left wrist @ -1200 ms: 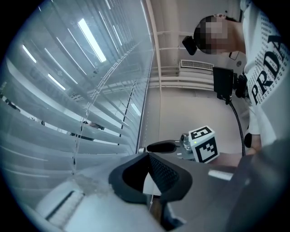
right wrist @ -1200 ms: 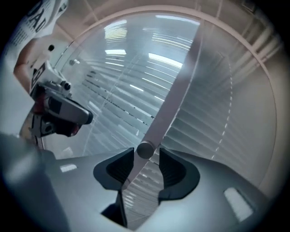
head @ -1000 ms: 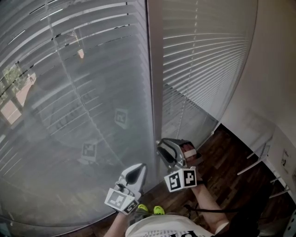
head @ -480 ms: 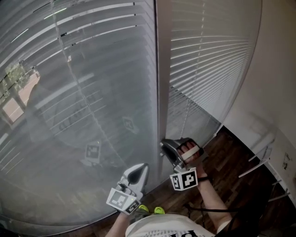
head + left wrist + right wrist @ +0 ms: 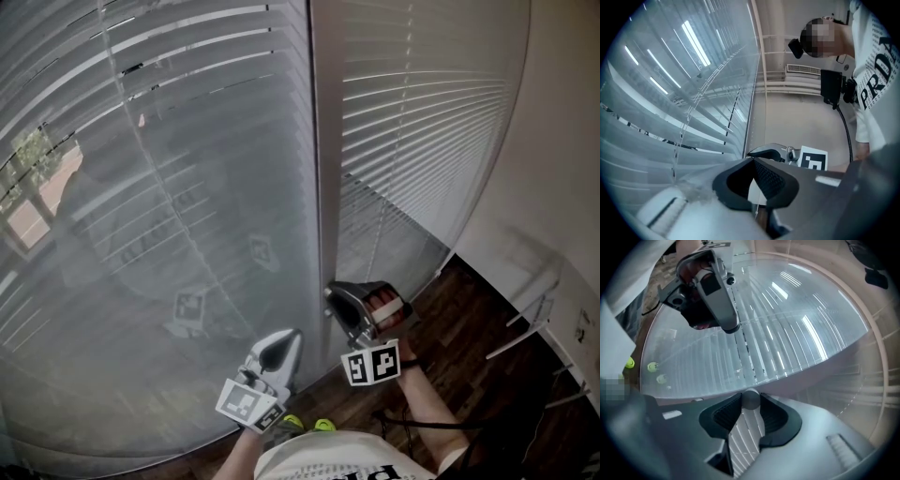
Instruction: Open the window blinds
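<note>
While the grey window blinds (image 5: 187, 187) hang with slats nearly shut, the right gripper (image 5: 750, 402) has just been closing onto their tilt wand (image 5: 750, 398); the left gripper's (image 5: 752, 159) jaw tips meet.

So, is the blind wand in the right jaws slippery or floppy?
The wand looks smooth and round, so it may slip, though the jaws, just closing, pinch it. Its end is free, so a push probably swings it.
</note>
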A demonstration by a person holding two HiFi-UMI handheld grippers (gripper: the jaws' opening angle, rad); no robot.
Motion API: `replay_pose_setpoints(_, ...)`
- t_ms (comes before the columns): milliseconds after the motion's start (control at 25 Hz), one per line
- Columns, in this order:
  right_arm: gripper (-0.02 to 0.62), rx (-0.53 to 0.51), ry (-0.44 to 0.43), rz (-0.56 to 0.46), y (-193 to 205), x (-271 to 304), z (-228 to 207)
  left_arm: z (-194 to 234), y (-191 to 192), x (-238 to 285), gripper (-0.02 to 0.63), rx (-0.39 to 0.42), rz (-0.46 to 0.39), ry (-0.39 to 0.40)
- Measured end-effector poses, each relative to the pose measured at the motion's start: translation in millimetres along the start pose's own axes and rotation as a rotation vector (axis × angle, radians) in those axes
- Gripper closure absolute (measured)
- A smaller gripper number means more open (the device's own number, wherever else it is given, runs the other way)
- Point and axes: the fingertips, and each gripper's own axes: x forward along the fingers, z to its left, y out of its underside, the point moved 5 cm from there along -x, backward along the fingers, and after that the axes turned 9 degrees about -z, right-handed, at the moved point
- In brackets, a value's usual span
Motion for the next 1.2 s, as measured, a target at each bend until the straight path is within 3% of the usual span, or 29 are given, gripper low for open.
replay_pose_setpoints(440,0.468,0.280,0.043,-0.001,-0.1,-1.6,-4.6,-4.4,0.4,-4.6,0.615,-0.003,0.005,-0.005)
replay_pose_setpoints(680,0.468,0.512,0.076,-0.014,2.0,-2.9,-6.7,-8.1,0.4,-5.9,0.615,-0.005,0.005,-0.002)
replay_pose_setpoints(1200,0.468,0.907,0.118,-0.061,8.4,-3.5,-12.0,-10.8,-0.5,-9.4,0.615,-0.013,0.008,-0.007)
